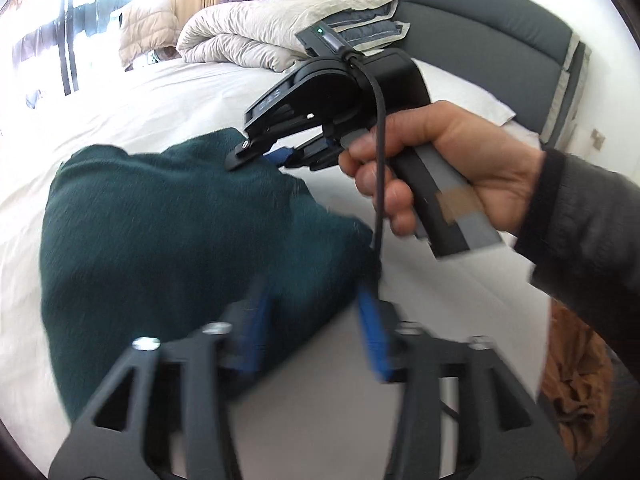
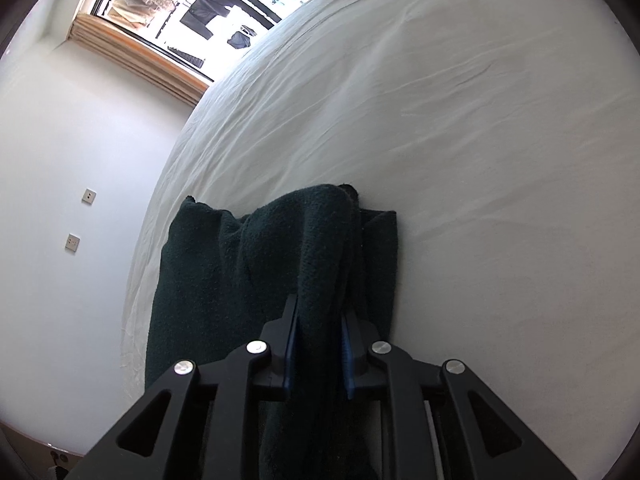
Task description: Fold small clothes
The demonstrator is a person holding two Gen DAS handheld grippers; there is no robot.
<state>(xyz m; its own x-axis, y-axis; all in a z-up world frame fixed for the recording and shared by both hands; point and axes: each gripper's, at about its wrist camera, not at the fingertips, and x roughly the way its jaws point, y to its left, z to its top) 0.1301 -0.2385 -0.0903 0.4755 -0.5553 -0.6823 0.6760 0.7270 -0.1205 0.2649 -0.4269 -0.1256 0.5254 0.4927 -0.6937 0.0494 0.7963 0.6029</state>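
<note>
A dark green fleecy garment [image 1: 180,220] lies on the white bed sheet [image 1: 160,100]. At the bottom of the left wrist view my left gripper [image 1: 312,334] is open. Its blue pads [image 1: 374,336] straddle the garment's near right corner without pinching it, and that part is blurred. A hand holds my right gripper [image 1: 264,156] at the garment's far edge. In the right wrist view the right gripper [image 2: 320,312] is shut on a raised fold of the garment [image 2: 280,248]. The fold runs up from the sheet [image 2: 480,160] into the jaws.
A folded duvet pile [image 1: 280,32] and pillows sit at the head of the bed, against a grey headboard [image 1: 480,20]. A white pillow [image 1: 472,100] lies behind the hand. Brown cloth [image 1: 576,380] lies beside the bed. A white wall with sockets [image 2: 88,196] borders the bed's far side.
</note>
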